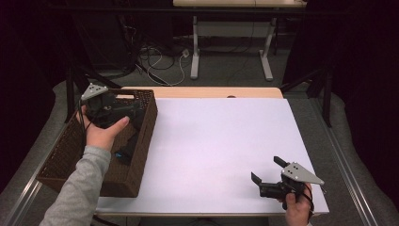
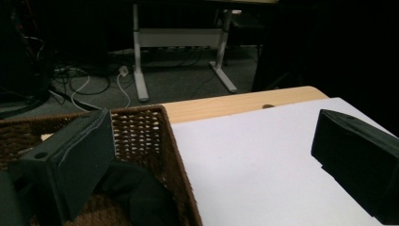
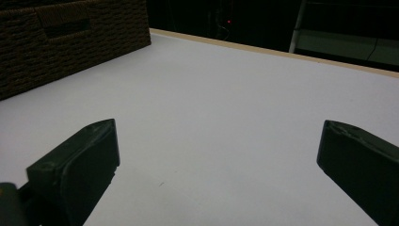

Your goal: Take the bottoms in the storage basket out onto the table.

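Basket [image 1: 141, 141]: brown wicker, at the table's 9 o'clock edge; dark items lie inside, kept within the left arm's reach.
Dark items [image 1: 126, 153]: black, one with a blue mark, on the basket floor; kind cannot be told.
Left gripper [image 1: 123, 109]: held over the basket's far end, apparently to pick from it; jaws spread wide, one inside the rim and one over the white sheet, nothing between them.
Right gripper [image 1: 267, 170]: parked at 5 o'clock, low over the white sheet [image 1: 221, 146], seemingly waiting; jaws released wide, empty.
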